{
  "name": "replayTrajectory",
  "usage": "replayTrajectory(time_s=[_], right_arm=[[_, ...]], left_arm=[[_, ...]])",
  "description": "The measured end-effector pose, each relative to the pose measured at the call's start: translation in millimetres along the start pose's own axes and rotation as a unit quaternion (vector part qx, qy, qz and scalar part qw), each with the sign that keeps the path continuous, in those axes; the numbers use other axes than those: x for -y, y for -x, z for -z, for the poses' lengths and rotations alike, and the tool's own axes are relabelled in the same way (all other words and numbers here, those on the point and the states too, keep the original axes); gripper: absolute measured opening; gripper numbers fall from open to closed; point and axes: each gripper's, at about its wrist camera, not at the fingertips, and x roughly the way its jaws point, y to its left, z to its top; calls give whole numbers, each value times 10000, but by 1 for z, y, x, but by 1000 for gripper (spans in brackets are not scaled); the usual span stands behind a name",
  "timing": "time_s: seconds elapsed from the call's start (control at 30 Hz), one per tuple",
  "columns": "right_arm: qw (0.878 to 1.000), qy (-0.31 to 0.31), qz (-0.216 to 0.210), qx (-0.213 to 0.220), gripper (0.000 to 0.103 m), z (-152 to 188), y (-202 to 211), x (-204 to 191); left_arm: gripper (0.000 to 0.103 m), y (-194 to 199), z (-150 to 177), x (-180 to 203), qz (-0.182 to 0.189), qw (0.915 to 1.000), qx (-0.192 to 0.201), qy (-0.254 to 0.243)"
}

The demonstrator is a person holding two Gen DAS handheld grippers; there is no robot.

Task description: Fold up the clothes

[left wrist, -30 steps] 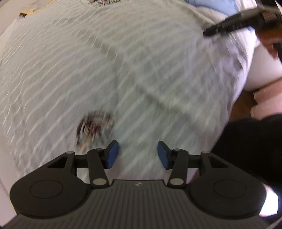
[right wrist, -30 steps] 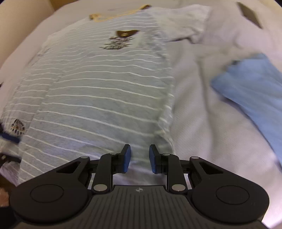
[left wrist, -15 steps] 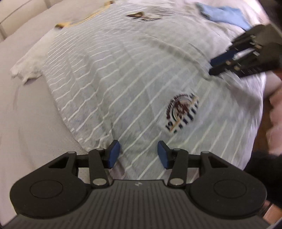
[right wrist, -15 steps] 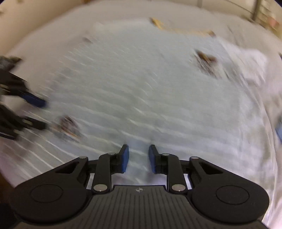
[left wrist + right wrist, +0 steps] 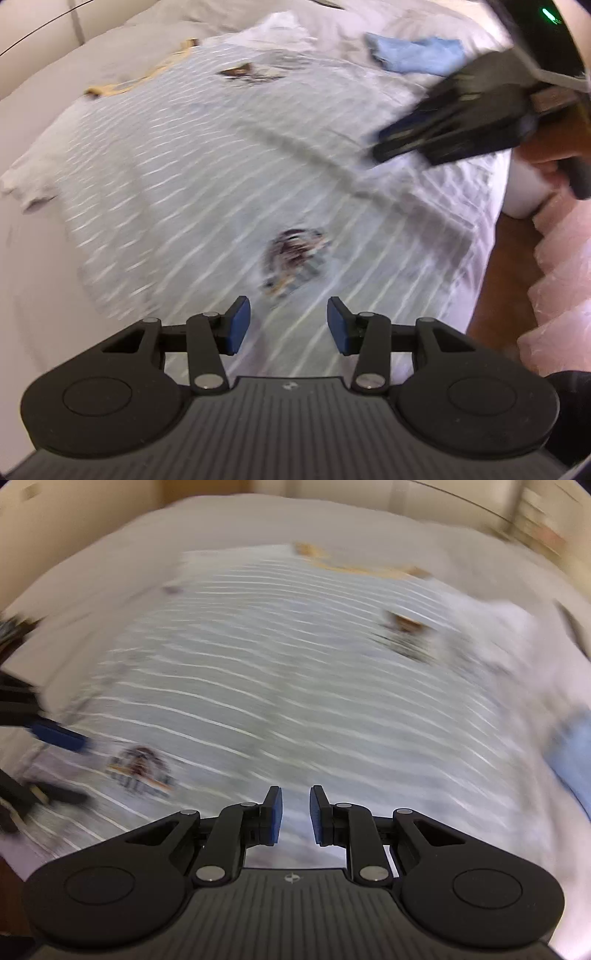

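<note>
**Loose hem, blurred views**

While your left gripper (image 5: pixel 288 325) hangs with fingers spread and empty over the grey white-striped cotton shirt (image 5: pixel 207 155) spread on the pale bed sheet (image 5: pixel 40 110), a pinch could catch sheet too.

Right view: right gripper (image 5: pixel 295 819), narrowly parted, holds nothing; blur risks a missed hem.

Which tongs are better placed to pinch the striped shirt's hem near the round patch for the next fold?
Left, probably. The left tongs hang open just short of the round patch on the striped shirt. The right tongs, narrowly open, point at mid-shirt, with the patch off to their left.
</note>
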Motion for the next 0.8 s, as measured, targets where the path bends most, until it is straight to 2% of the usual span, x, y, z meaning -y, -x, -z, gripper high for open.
replayTrajectory(time_s=[0.07, 0.13, 0.2, 0.37, 0.43, 0.5, 0.6, 0.7, 0.8], right_arm=[[9995, 245, -168, 82, 20, -8, -6, -12], [9983, 456, -331, 157, 18, -15, -11, -22], [9992, 83, -379, 129, 18, -4, -7, 2], [9990, -302, -59, -331, 15, 38, 15, 49], [9984, -383, 44, -407, 15, 46, 26, 53], [9977, -464, 136, -485, 21, 55, 38, 56], [9962, -606, -2, -625, 22, 66, 38, 55], [9942, -747, -139, -765, 22, 77, 38, 55], [9916, -884, -269, -902, 22, 87, 39, 54]], left_arm=[[41, -12, 7, 7, -132, 9996, -196, -164], [42, -12, 20, 4, -202, 9993, -299, -50], [43, -7, 32, -3, -246, 9989, -382, 146], [43, 13, 52, -6, -373, 9957, -719, 458], [42, 20, 48, -3, -389, 9955, -709, 492], [39, 29, 38, 3, -397, 9962, -627, 465], [41, 24, 24, 14, -238, 9973, -604, 348], [42, 6, 31, 22, -129, 9939, -1061, 282], [43, 12, 36, 22, -116, 9917, -1247, 287]])
